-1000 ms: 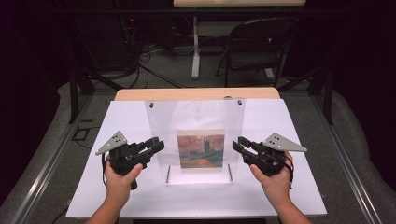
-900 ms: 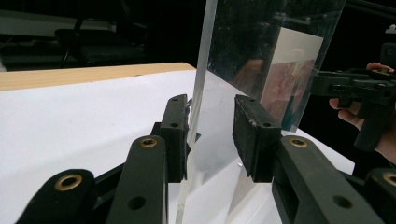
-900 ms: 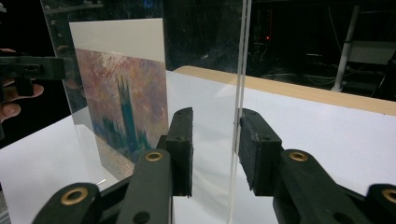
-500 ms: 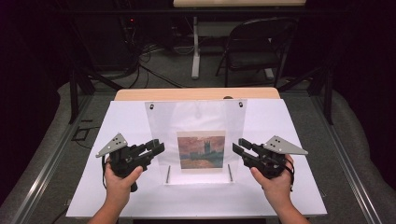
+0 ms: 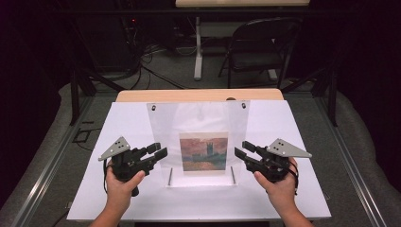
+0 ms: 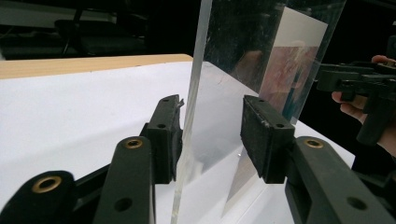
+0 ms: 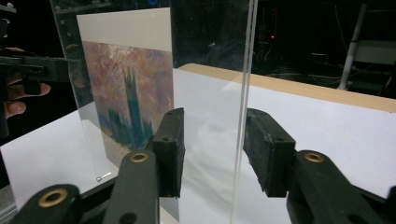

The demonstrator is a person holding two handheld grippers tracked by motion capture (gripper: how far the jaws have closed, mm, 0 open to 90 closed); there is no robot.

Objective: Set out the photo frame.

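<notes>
Clear, glossy acrylic panel (image 5: pixel 198 142) (painted print (image 5: pixel 204 151) inside) upright on matte white surface (image 5: pixel 94 198); left hand-held gripper (image 5: pixel 158 152) and right hand-held gripper (image 5: pixel 243 150) straddle its side edges, jaws just opened, pads mostly clear.

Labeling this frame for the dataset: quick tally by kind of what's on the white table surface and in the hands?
Clear acrylic panel, standing upright: 1
Painting print on the panel: 1
Metal pins lying at the panel's foot: 2
Handheld grippers: 2, the left gripper and the right gripper, each with open jaws astride a side edge of the panel
Total: 6
</notes>
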